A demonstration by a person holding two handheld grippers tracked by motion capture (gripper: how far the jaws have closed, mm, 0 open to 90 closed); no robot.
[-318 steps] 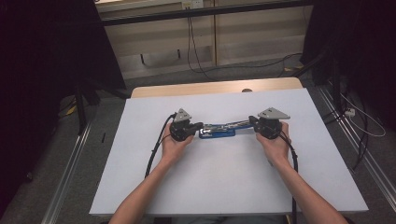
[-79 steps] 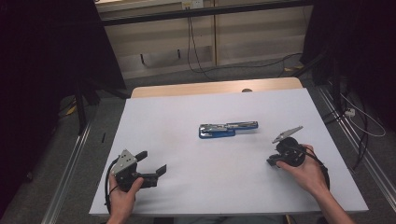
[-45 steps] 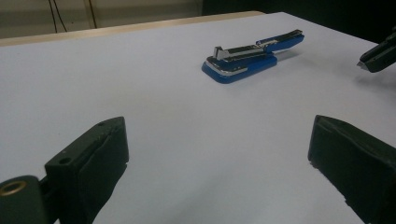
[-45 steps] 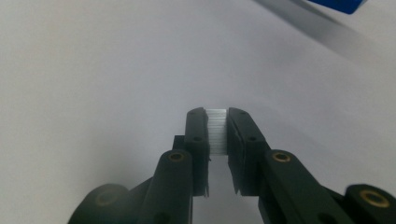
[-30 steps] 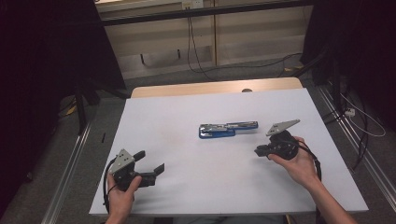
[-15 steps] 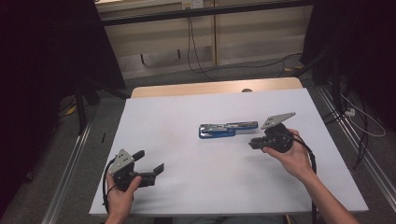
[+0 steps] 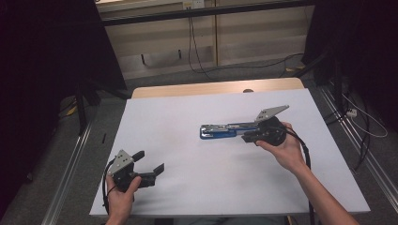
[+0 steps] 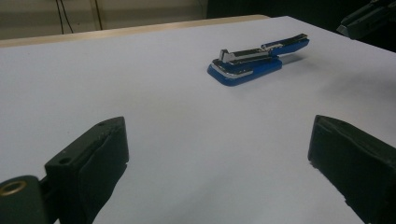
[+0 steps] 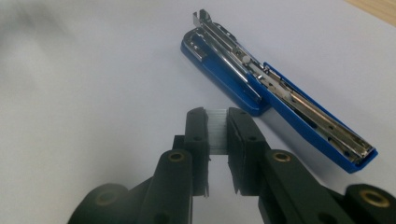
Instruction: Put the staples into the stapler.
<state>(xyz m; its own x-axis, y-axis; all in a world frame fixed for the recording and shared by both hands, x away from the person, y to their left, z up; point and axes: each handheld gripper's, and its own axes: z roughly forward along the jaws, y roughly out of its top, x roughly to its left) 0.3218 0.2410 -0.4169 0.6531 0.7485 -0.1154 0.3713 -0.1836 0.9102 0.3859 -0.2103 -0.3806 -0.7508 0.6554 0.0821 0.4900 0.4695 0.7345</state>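
White table (image 7: 187,187) carried an opened stapler (image 7: 225,130) mid-surface, its long axis running toward the right claw (image 9: 217,125), which hovered just beside it clenching a staple strip (image 9: 217,133); left claw (image 8: 215,158) released, well apart.

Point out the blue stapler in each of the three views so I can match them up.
High view: the blue stapler lies opened out flat at the middle of the white table, just left of the right tool.
Left gripper view: upper right, far beyond the open jaws.
Right gripper view: upper right, running diagonally just past the jaw tips.
Shared landmark: the white table.
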